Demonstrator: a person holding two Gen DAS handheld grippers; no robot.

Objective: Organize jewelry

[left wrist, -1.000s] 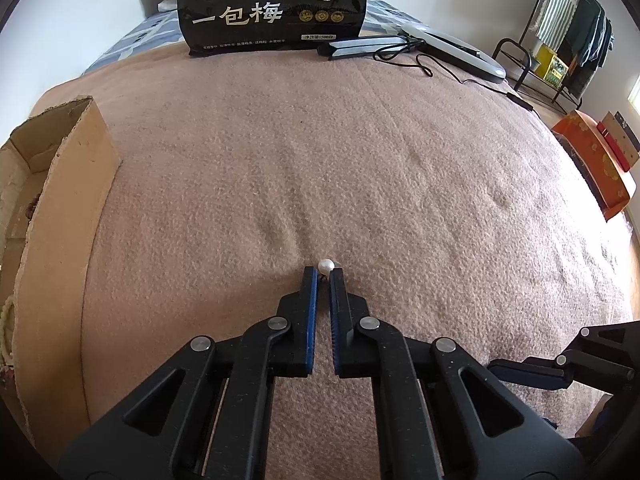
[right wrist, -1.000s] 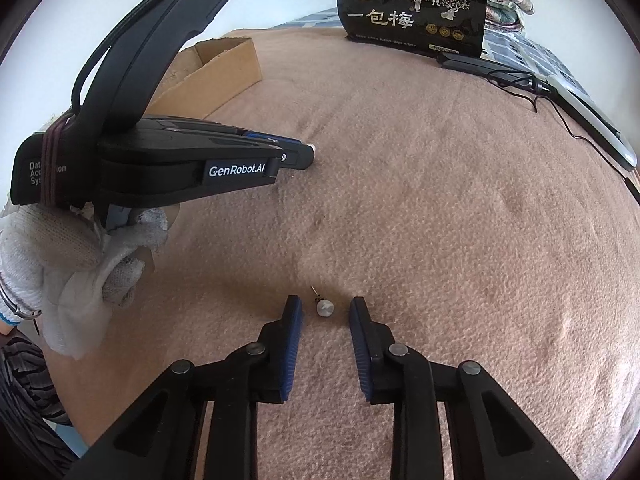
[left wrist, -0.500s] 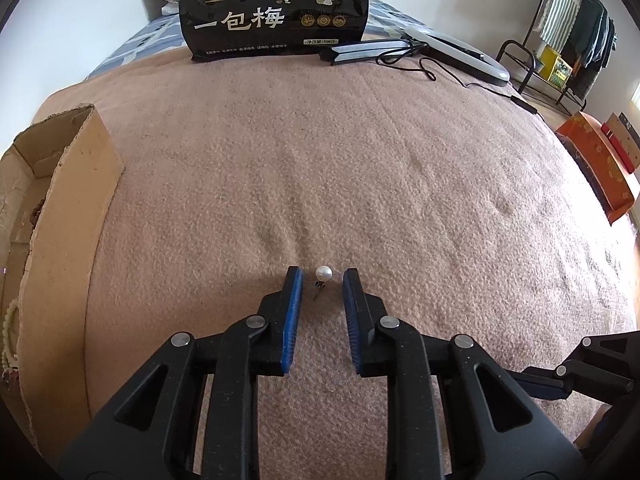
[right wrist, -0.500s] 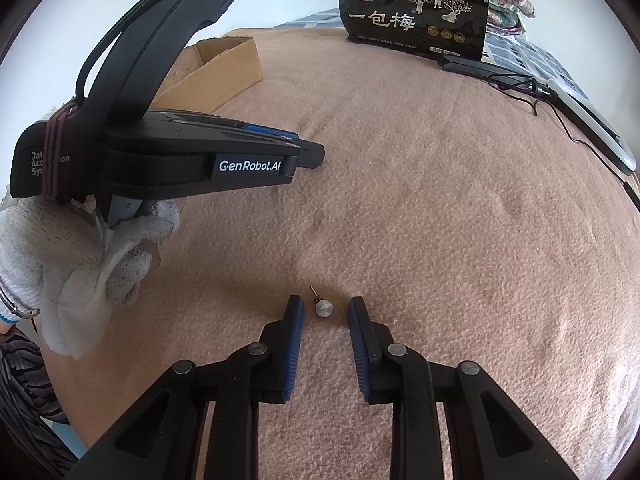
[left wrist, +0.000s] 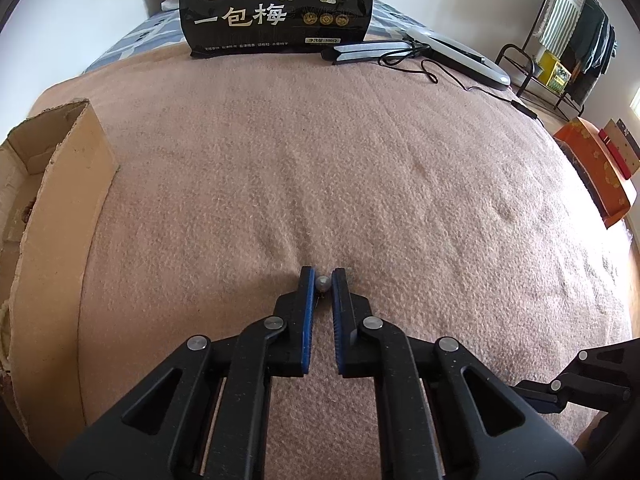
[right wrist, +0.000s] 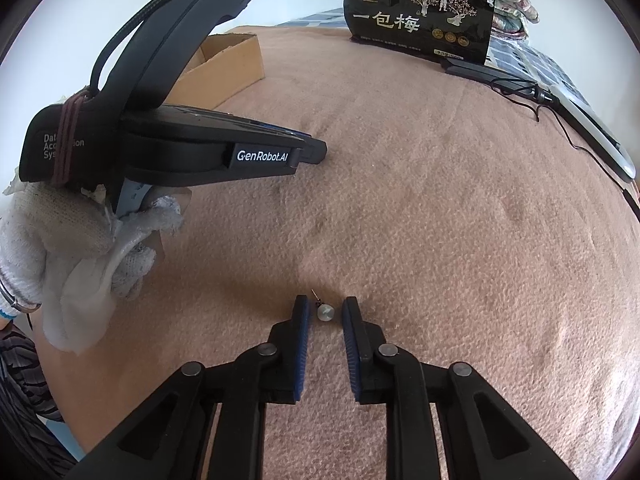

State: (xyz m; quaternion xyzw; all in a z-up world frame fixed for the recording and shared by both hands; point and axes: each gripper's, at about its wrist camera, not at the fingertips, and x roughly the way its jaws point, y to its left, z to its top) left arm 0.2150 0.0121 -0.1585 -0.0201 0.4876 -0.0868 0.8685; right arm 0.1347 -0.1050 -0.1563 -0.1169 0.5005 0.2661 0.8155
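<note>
A pearl stud earring [left wrist: 323, 283] lies on the pink blanket [left wrist: 320, 160]. My left gripper [left wrist: 323, 280] has its jaws closing on it, and both blue pads touch the pearl. In the right wrist view a second stud earring [right wrist: 325, 313], round with a thin pin, lies on the blanket between the pads of my right gripper [right wrist: 326, 312]. Those jaws are closing, with small gaps still showing on both sides of the stud. The left gripper [right wrist: 314, 151] appears there at upper left, held by a white-gloved hand [right wrist: 80, 232]; its pearl is hidden.
An open cardboard box [left wrist: 60, 168] stands at the blanket's left edge. At the back stand a black snack bag [left wrist: 276, 4], a flat hair iron [left wrist: 368, 50] and a white device with a cable [left wrist: 460, 60]. An orange box [left wrist: 592, 172] sits beyond the right edge.
The left jaws went from shut behind the pearl to open around it, then closed onto it. The right jaws have narrowed around the other stud. Neither hand has shifted.
</note>
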